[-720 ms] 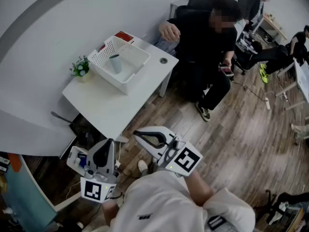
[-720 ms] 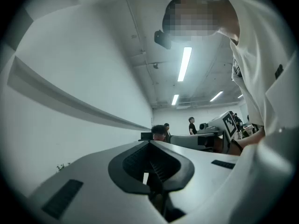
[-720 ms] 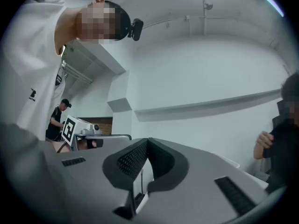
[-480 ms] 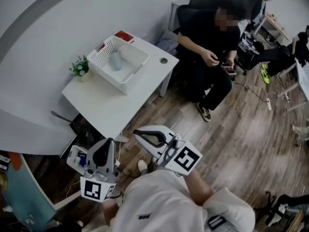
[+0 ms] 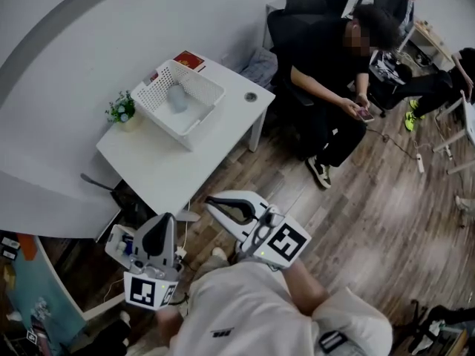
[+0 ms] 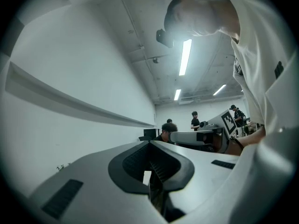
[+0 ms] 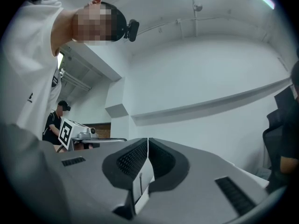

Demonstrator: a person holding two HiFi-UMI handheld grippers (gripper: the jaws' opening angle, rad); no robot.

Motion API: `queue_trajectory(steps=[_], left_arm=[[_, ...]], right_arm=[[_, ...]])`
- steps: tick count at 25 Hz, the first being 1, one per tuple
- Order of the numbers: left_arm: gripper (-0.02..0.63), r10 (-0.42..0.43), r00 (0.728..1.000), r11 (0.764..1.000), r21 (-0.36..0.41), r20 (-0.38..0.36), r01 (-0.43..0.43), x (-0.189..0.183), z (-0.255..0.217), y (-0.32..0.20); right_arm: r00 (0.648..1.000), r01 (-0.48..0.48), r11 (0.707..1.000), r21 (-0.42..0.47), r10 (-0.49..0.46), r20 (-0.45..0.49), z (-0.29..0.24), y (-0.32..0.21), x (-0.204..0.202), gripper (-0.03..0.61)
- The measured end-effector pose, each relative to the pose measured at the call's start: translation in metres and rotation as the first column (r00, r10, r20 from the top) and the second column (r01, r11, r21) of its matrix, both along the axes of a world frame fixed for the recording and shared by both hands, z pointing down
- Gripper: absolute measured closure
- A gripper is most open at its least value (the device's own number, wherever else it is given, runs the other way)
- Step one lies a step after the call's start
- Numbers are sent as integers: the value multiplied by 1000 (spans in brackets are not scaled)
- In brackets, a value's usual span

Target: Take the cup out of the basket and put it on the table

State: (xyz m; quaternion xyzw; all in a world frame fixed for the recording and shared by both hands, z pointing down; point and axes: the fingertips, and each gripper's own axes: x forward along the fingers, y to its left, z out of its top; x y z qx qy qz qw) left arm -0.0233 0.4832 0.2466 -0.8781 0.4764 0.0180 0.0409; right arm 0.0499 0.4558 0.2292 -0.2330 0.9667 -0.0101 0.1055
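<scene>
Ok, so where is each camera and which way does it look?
Head view: on the person's head, looking steeply down at table, basket, cup; shows left gripper, right gripper, shirt.
Left gripper view: on the left gripper, tilted up at ceiling lights; its jaws shut.
Right gripper view: on the right gripper, tilted up at a wall; jaws shut.
Shared: each gripper view sees the other gripper.

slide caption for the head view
Grey cup in white perforated basket on white table; left gripper and right gripper shut, empty.
</scene>
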Motion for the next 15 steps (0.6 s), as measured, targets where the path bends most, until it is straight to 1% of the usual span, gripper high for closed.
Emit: queue_trajectory(steps=[4, 8, 15], left_arm=[[604, -2, 1000, 1000, -9, 0, 2, 1, 4, -11], [604, 4, 1000, 1000, -5, -1, -4, -6, 7, -30], [604, 47, 999, 999, 9, -10, -47, -29, 10, -70]], right_arm=[[1000, -14, 1000, 1, 14, -3, 3, -13, 2, 563], [1000, -24, 1000, 3, 24, -14, 7, -29, -3, 563], [997, -64, 998, 12, 64, -48, 13, -65, -25, 563]])
